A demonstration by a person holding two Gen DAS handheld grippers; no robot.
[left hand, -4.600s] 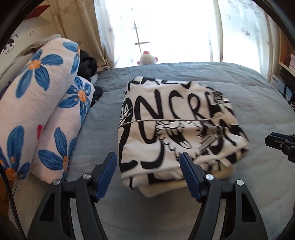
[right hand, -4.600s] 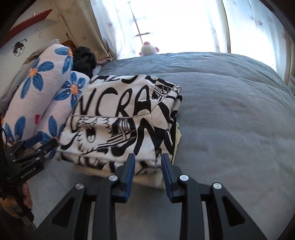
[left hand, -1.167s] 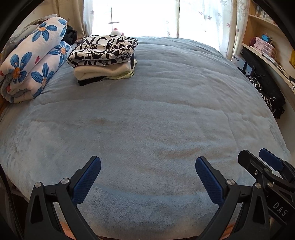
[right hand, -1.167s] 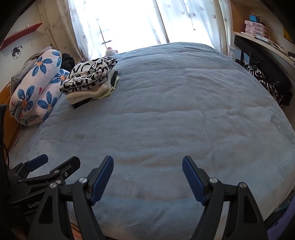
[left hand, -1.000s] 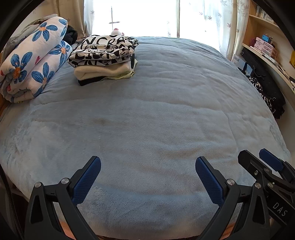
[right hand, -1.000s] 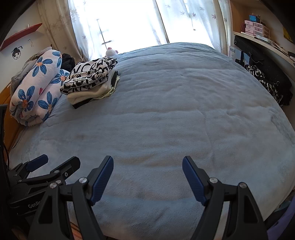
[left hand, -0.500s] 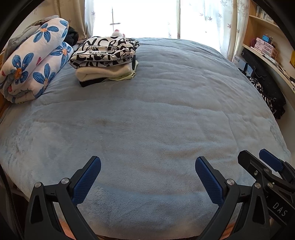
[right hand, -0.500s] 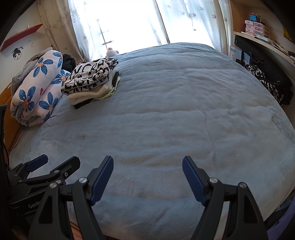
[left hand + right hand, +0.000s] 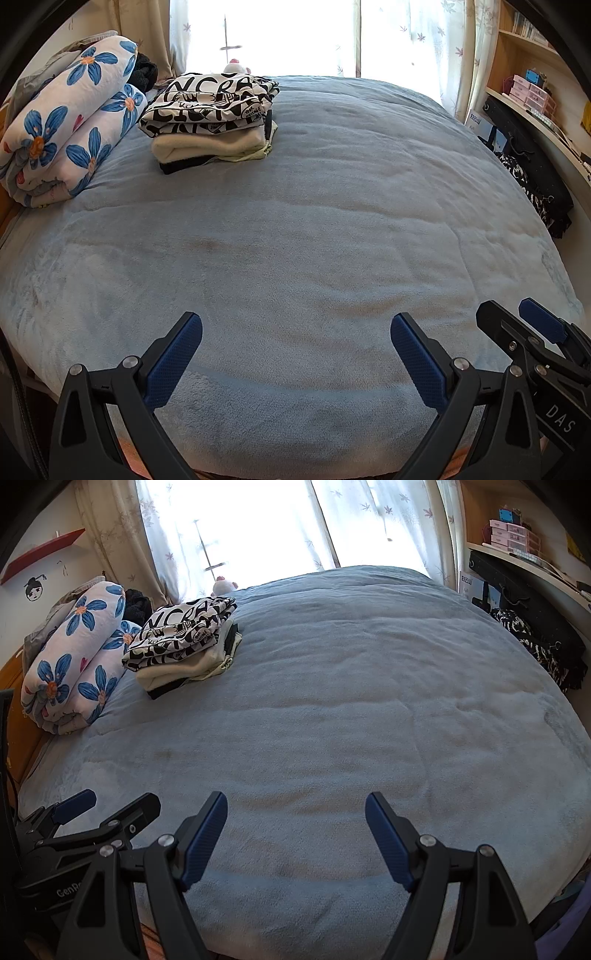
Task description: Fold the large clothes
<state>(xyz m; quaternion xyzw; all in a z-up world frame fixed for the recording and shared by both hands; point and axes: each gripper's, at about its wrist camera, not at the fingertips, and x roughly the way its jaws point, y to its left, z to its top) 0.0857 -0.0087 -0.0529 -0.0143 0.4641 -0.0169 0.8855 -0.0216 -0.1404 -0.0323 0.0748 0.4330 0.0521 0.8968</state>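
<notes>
A stack of folded clothes [image 9: 210, 122] sits at the far left of the blue bed [image 9: 314, 229], topped by a white garment with black lettering [image 9: 181, 635]; cream and dark pieces lie beneath it. My left gripper [image 9: 295, 328] hovers open over the bed's near edge, nothing between its blue pads. My right gripper [image 9: 295, 805] is open too, over the same near edge, and it shows in the left wrist view as the right gripper [image 9: 517, 317] at lower right. In the right wrist view the left gripper [image 9: 107, 805] lies at lower left. Both are far from the stack.
A rolled floral quilt [image 9: 66, 133] lies left of the stack, dark clothing [image 9: 144, 72] behind it. A small plush toy [image 9: 236, 67] stands by the bright window. Shelves with boxes [image 9: 532, 88] and a black bag [image 9: 528, 162] line the right side. The bed's blue blanket [image 9: 369, 701] lies flat.
Both grippers have pulled back from the folded stack to the bed's near edge since 4.6 s ago, and the right gripper went from nearly shut to wide open. The last second shows only slight drift.
</notes>
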